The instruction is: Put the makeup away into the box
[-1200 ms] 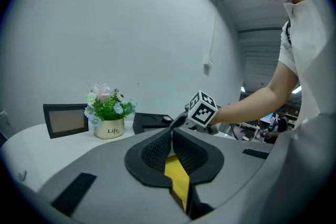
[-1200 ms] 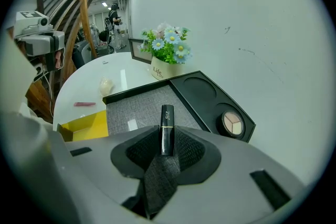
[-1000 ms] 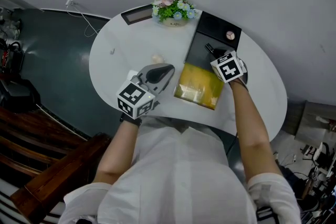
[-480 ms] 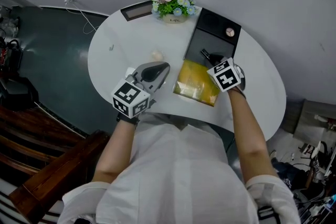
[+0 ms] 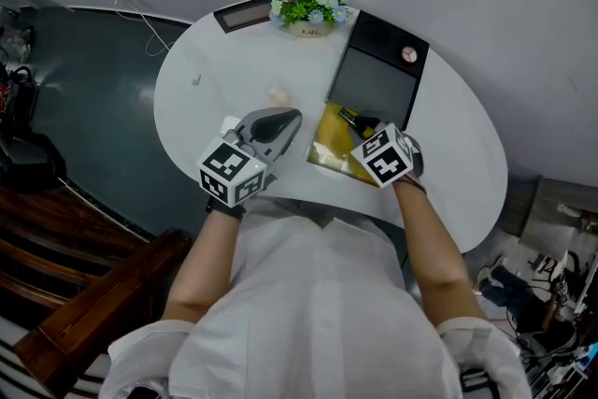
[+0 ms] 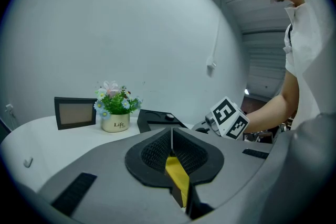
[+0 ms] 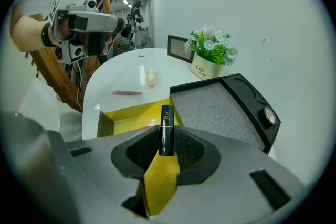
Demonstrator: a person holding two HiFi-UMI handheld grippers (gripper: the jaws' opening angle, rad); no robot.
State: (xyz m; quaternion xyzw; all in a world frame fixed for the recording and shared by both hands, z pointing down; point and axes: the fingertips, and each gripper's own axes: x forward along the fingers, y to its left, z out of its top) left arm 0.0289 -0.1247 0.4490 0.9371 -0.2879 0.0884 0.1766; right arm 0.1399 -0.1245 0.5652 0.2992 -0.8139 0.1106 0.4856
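right gripper view has the right gripper clamped on a black lipstick, pads pressing its lower half while the top pokes out past them. the lipstick hangs over the yellow box, close to the edge where the box meets its grey-lined lid, and is not yet inside. the left gripper waits with its jaws together and nothing between them, held off to the side above the table. main risk as i judge it: the grip sits low on a smooth round tube, so a tilt or a loose squeeze could let it pivot or slide out early. letting go this near the edge could drop it on the lid or on the rim, and it may roll off across the table. a pink stick and a pale puff lie on the table beyond the box. compared with a second ago, the right gripper has carried the lipstick from over the lid toward the box, while the left has hardly shifted.
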